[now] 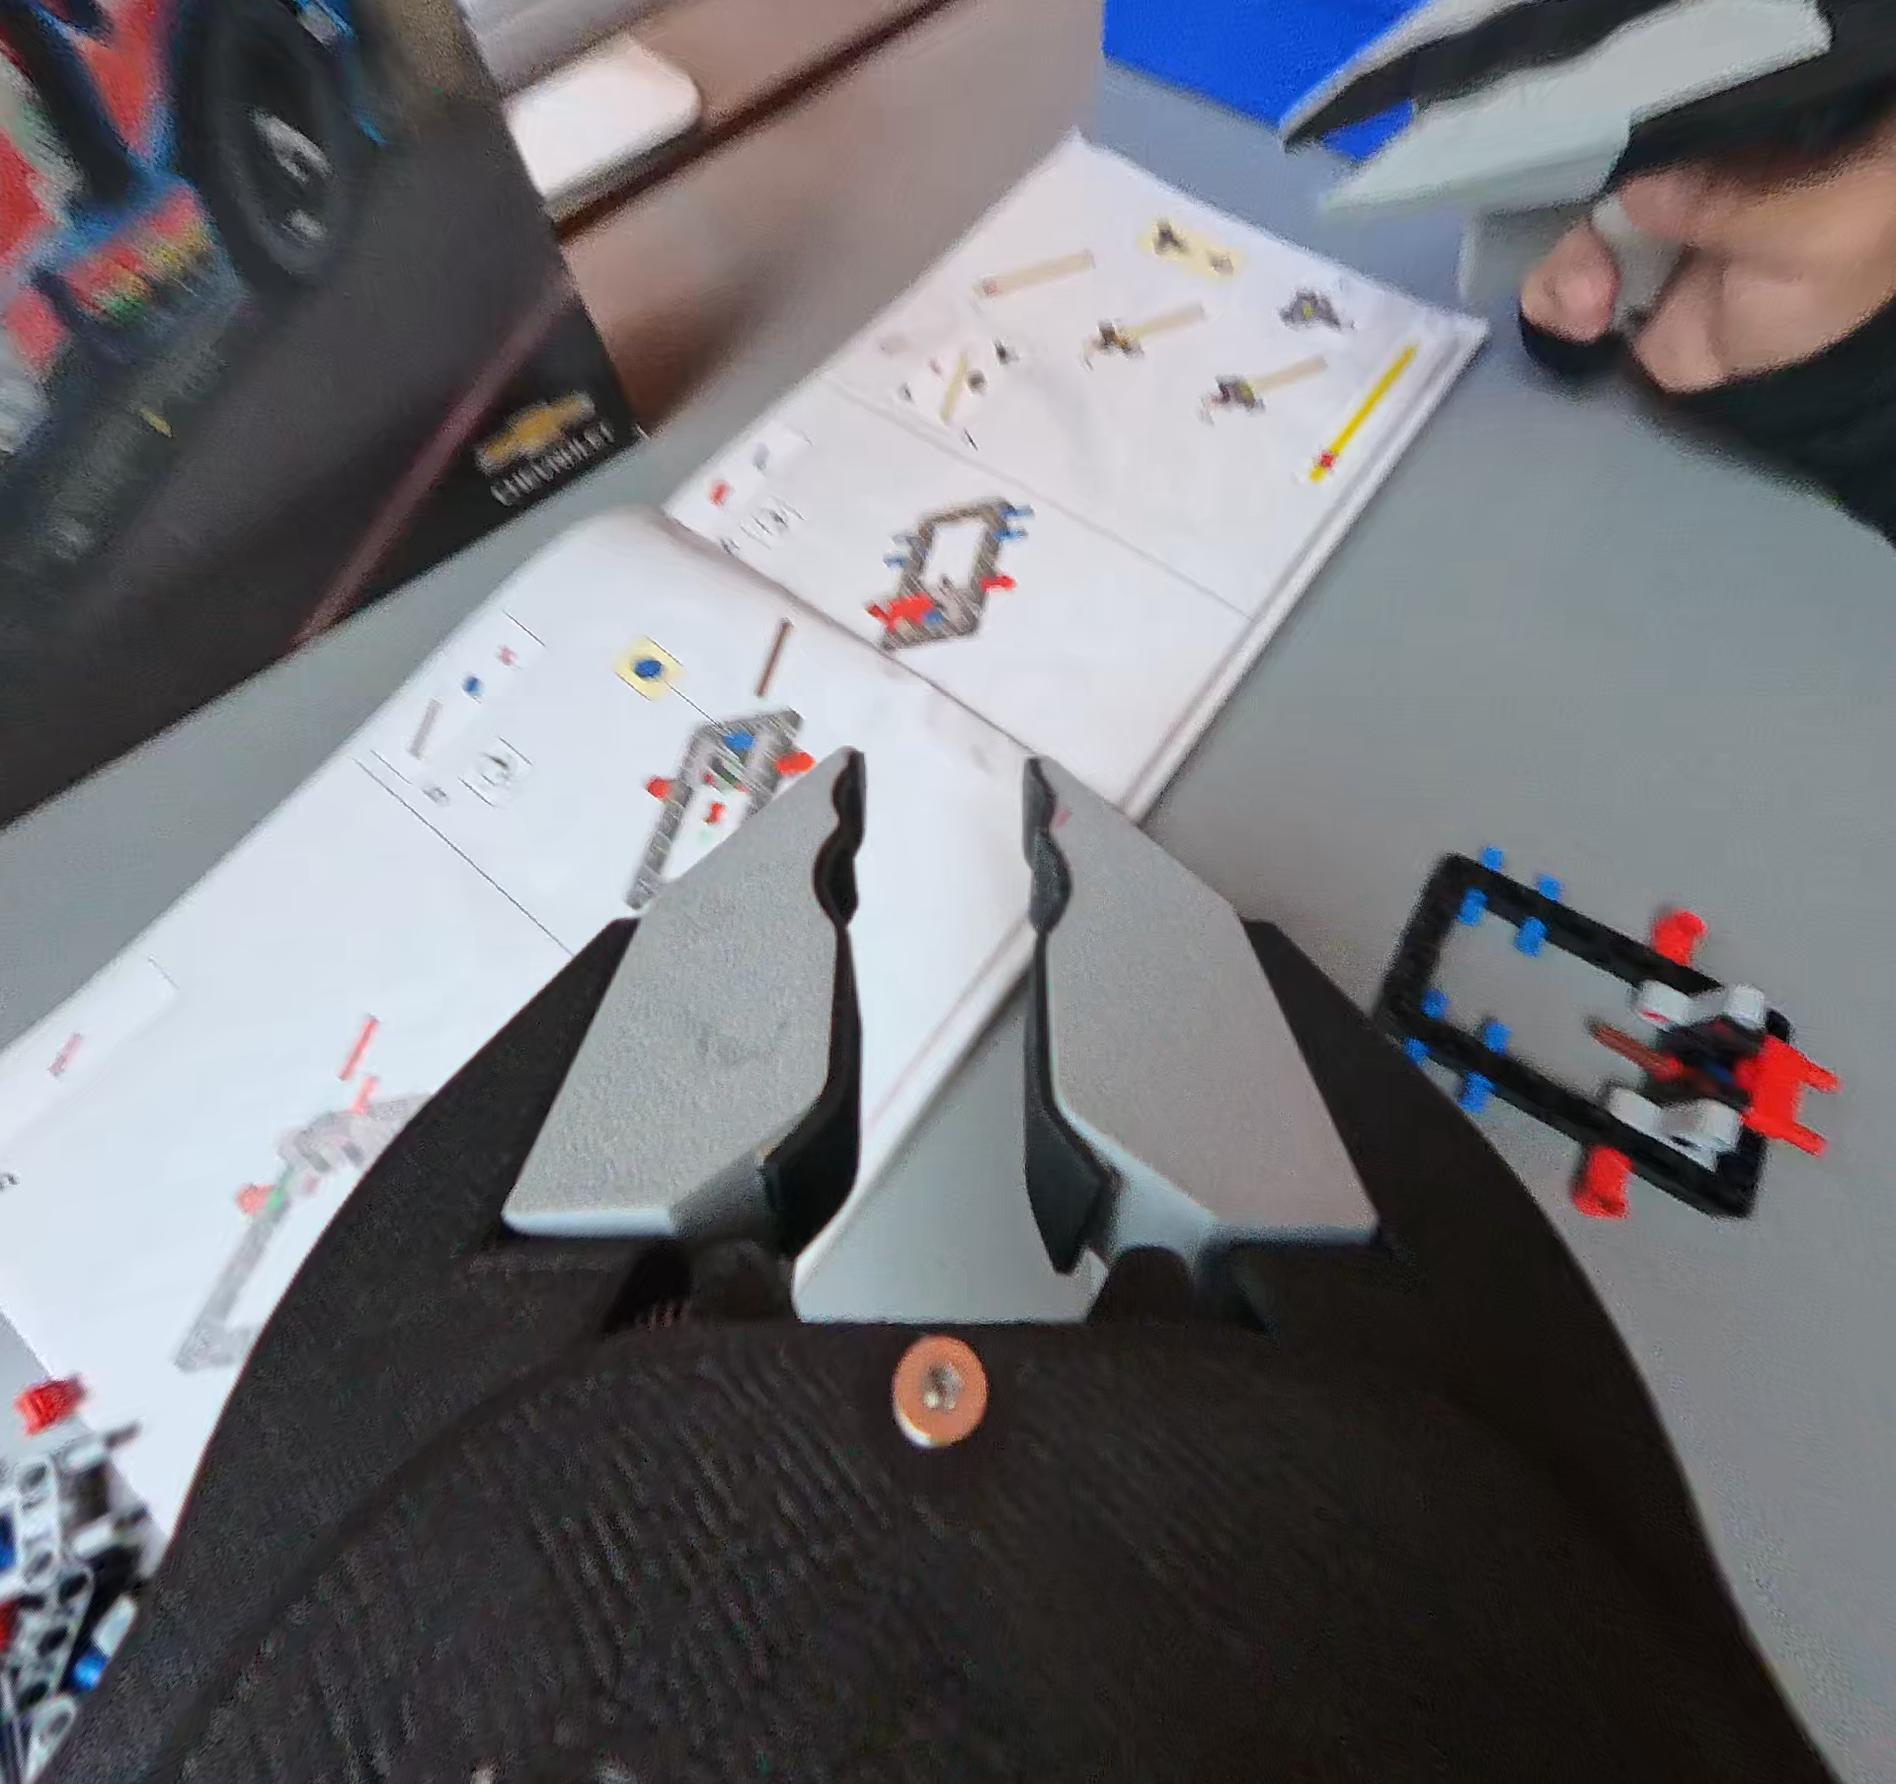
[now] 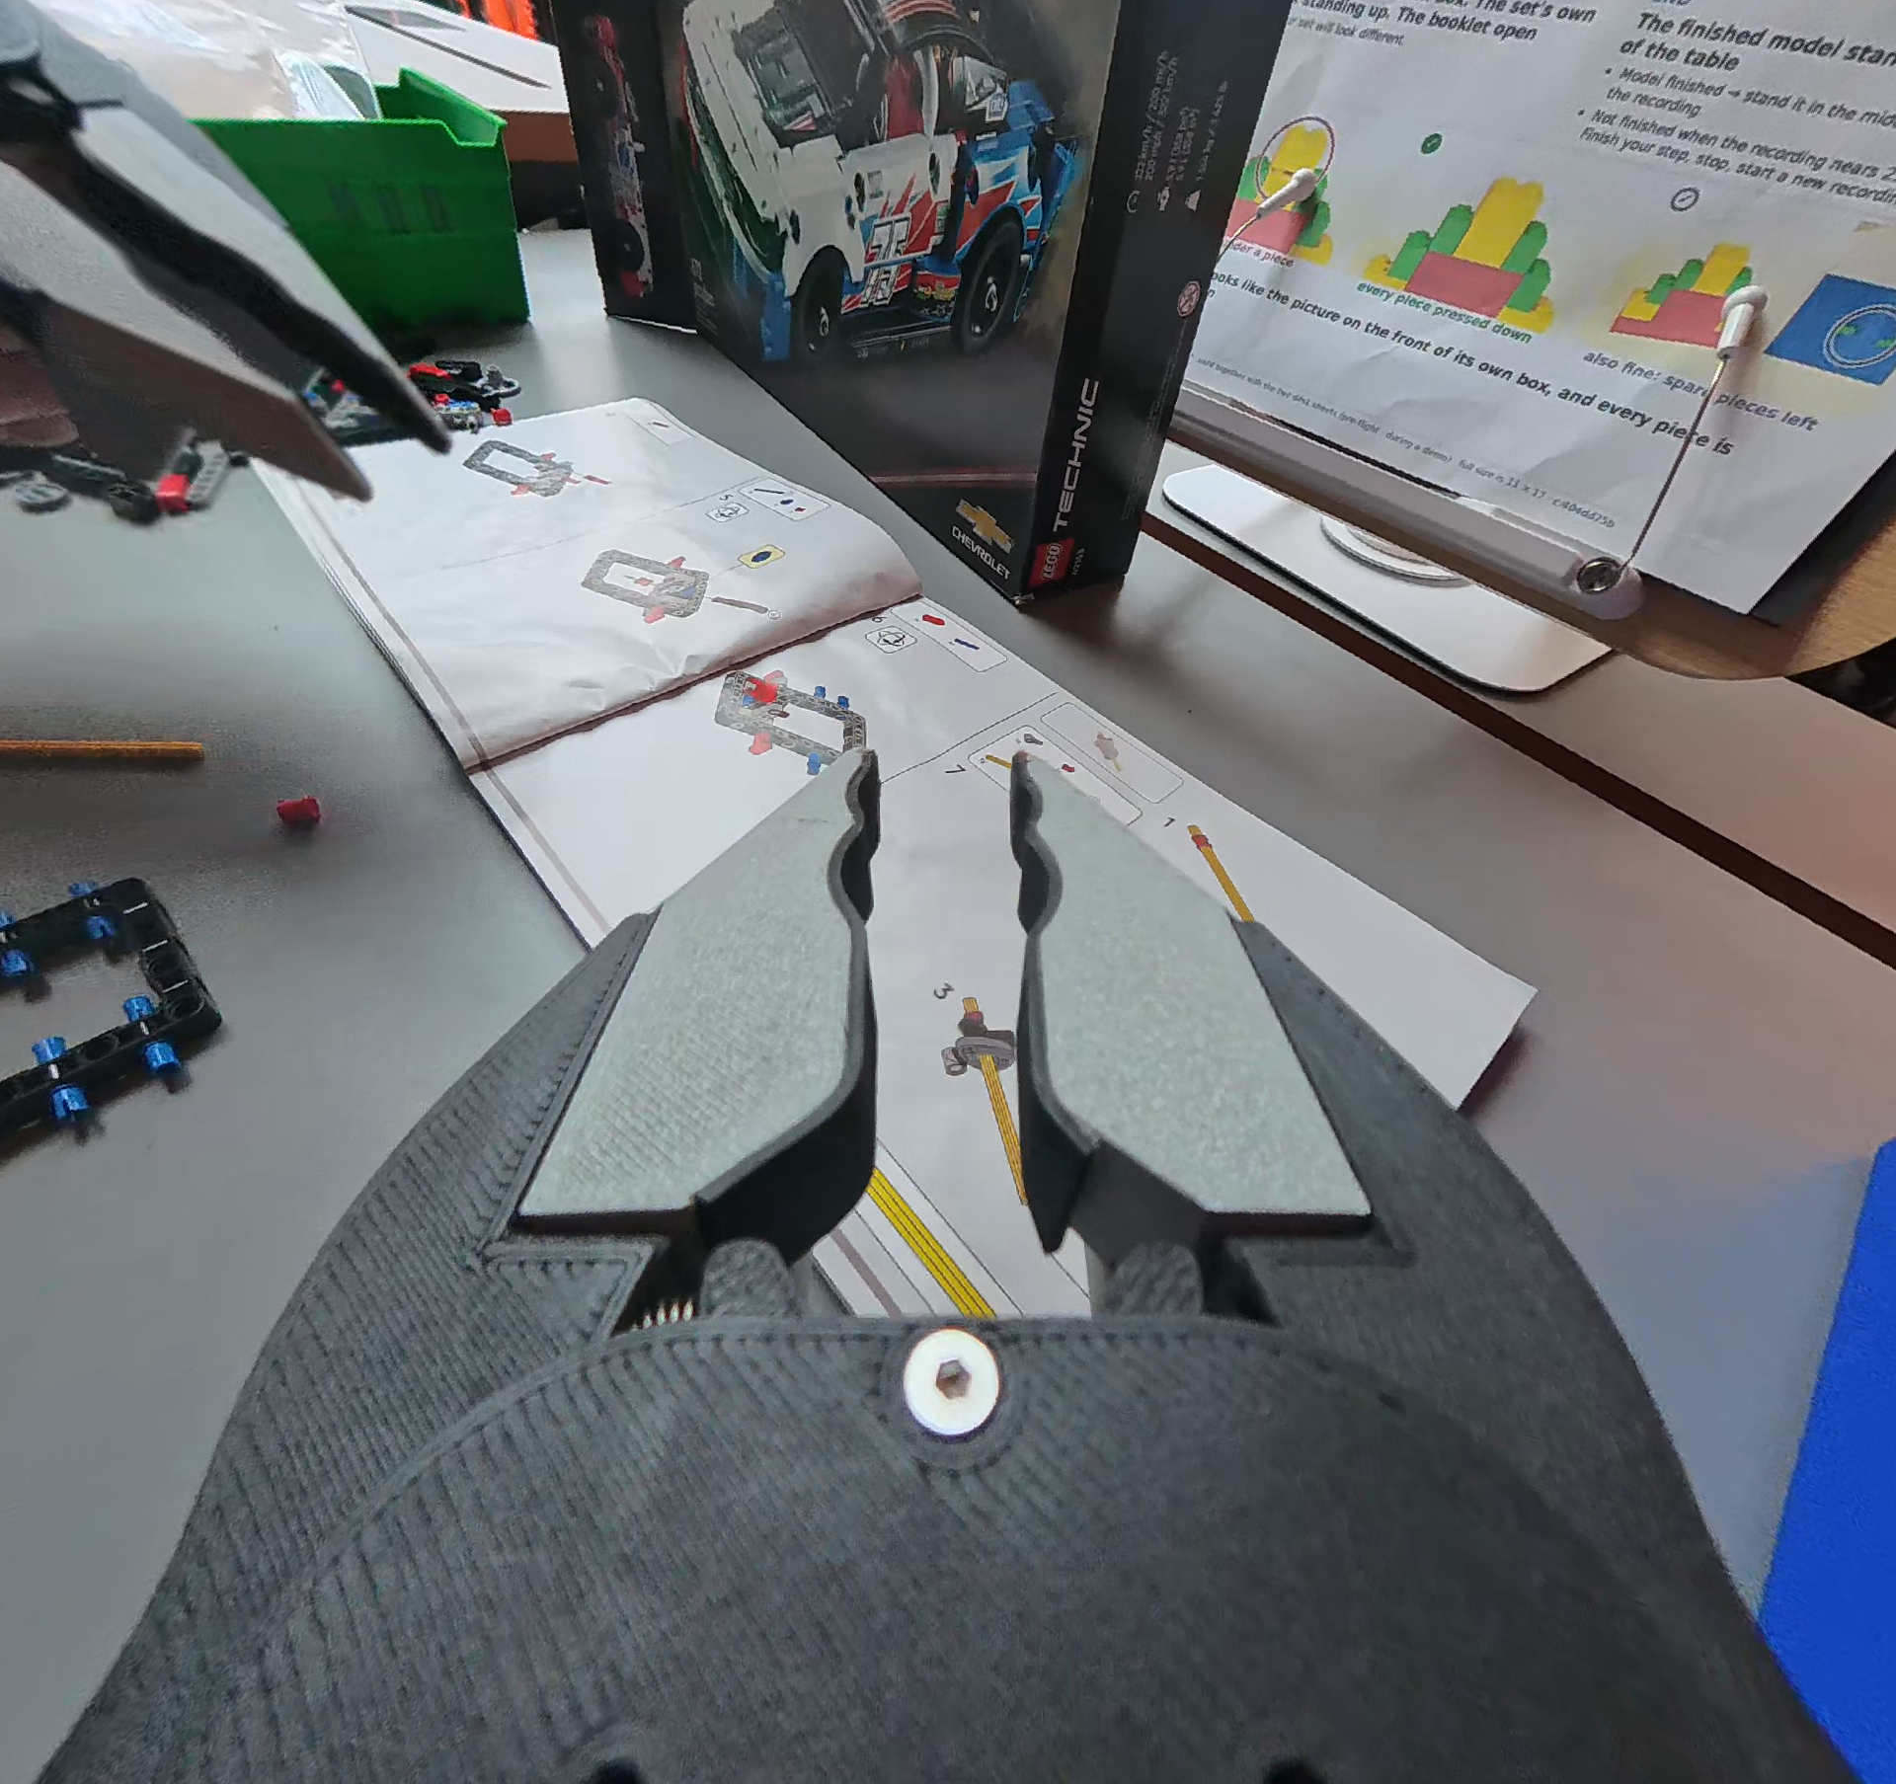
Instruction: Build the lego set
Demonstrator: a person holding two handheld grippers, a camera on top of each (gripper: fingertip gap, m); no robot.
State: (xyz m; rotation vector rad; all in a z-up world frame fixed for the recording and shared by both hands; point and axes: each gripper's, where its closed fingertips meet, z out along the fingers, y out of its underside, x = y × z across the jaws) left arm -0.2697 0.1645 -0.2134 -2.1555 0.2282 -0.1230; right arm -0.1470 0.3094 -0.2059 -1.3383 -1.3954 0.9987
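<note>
Both the left hand-held gripper (image 1: 942, 783) and right hand-held gripper (image 2: 944, 781) hover spread and empty over the open booklet (image 2: 657, 514). The black frame (image 1: 1580, 1027) lies beside the booklet's near edge on the surface (image 1: 1539, 689). Probably a step check; next, pick the yellow axle (image 2: 103, 748).

Bystanders on and around the grey surface (image 2: 1693, 1171)

A green plastic bin (image 2: 400, 196) stands at the far left, behind the scattered parts and well apart from the rest. To the right a large printed sheet (image 2: 1601, 227) with coloured block pictures leans tilted on a stand; a thin wire clip with white tips (image 2: 1683, 432) presses against its face, and a white rounded stand base (image 2: 1375, 586) rests flat beneath it. Something flat and blue (image 2: 1837, 1489) lies at the near right edge, cut off by the frame. Clear plastic wrapping (image 2: 154, 1) is bunched in the far left corner.
</note>
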